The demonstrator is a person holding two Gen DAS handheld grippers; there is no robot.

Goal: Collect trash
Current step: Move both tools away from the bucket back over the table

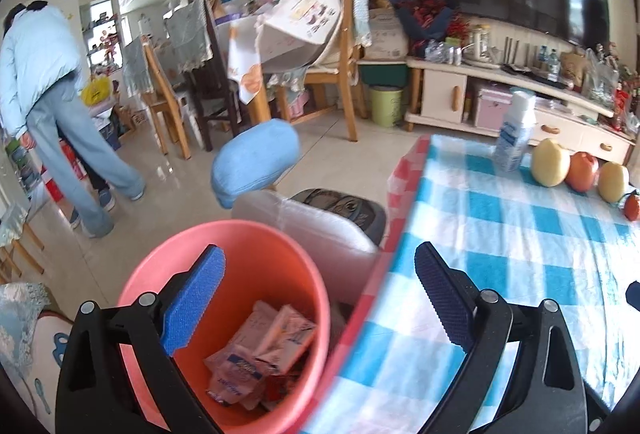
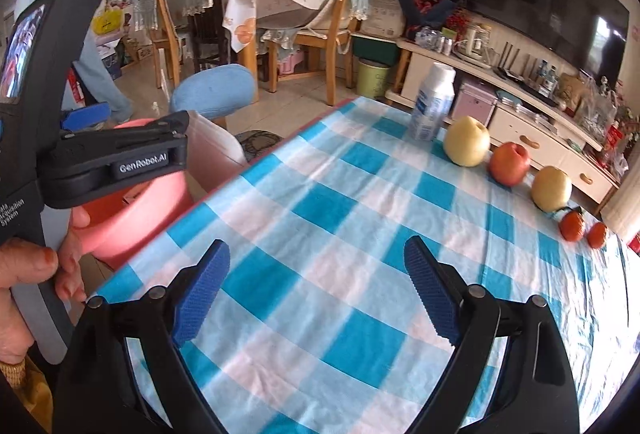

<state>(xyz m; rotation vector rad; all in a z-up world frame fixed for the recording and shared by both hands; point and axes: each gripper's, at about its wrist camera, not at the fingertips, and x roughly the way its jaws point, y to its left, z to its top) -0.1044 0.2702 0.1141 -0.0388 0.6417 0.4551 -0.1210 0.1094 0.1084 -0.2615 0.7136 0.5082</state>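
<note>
A salmon-pink bin [image 1: 296, 270] stands beside the table's left edge, with several crumpled wrappers [image 1: 260, 350] in it. My left gripper [image 1: 320, 298] is open and empty, its left finger over the bin and its right finger over the blue-checked tablecloth [image 1: 520, 254]. In the right wrist view the bin [image 2: 132, 222] sits at the left, partly hidden by the left gripper's body [image 2: 116, 161]. My right gripper [image 2: 316, 290] is open and empty above the tablecloth [image 2: 340, 201].
A white bottle [image 2: 434, 101], two yellow pears [image 2: 467, 141], a red apple [image 2: 510, 163] and two tangerines [image 2: 572, 226] line the table's far side. A blue stool [image 1: 256, 161], dining chairs [image 1: 340, 65], a TV cabinet [image 1: 520, 105] and a walking person [image 1: 48, 105] are beyond.
</note>
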